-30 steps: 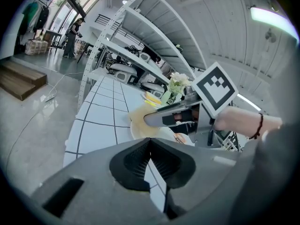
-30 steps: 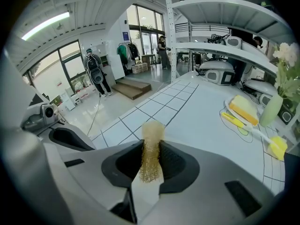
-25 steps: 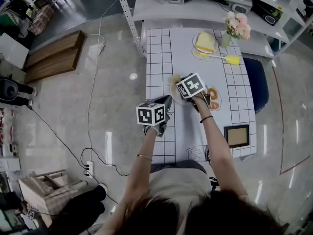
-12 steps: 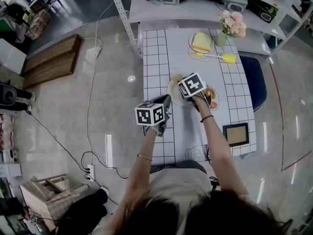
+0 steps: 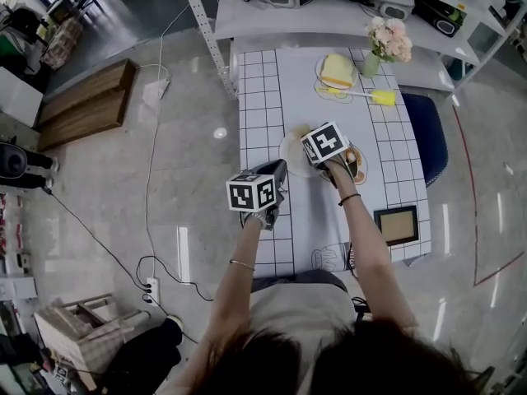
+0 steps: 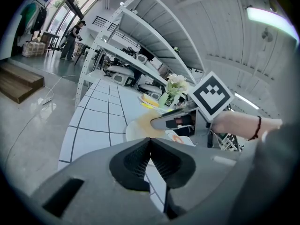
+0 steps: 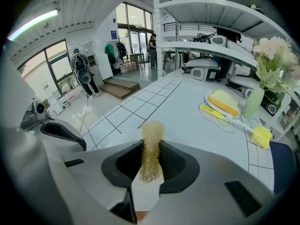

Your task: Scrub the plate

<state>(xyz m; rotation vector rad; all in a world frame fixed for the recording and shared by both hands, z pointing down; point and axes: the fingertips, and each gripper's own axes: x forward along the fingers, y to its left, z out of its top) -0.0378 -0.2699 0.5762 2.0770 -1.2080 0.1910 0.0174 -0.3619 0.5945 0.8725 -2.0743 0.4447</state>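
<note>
Your left gripper [image 6: 150, 143], jaws pressed together on nothing, hung just left of the plate [image 5: 288, 155]; over that plate your right gripper [image 7: 151, 159] pinched a golden mesh scourer [image 7: 151, 132]; the scrub wanted firm pressure, small circles, a steadied rim.

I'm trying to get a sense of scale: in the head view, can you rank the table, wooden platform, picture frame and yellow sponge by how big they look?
1. table
2. wooden platform
3. picture frame and yellow sponge, which look about alike
</note>
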